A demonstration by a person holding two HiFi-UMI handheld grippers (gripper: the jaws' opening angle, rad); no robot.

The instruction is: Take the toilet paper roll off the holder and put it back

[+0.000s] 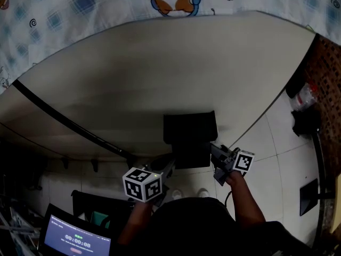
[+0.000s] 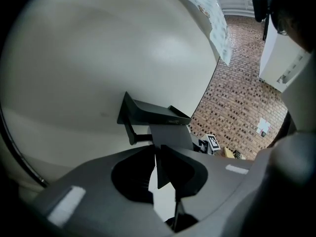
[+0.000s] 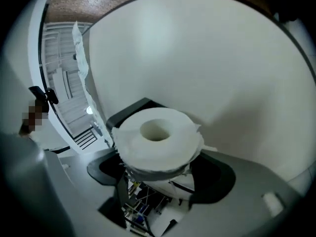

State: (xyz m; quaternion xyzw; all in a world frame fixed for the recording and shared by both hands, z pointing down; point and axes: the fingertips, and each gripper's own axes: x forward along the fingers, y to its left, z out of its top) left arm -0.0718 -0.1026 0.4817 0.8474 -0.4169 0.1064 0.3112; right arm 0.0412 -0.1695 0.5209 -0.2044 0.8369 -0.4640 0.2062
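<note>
Toilet paper roll (image 3: 158, 142) is pinched between the right tongs (image 3: 159, 173), core hole facing the camera, close to the black holder (image 3: 129, 111). Left tongs (image 2: 157, 168) are pressed together, empty.

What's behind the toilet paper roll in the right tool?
One edge of the black holder, mounted on the white wall. The toilet paper roll covers the rest of it.

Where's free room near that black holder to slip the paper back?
Bare wall borders the holder above and to its left. Below it is crowded: the left gripper and the right gripper, holding the toilet paper roll.
</note>
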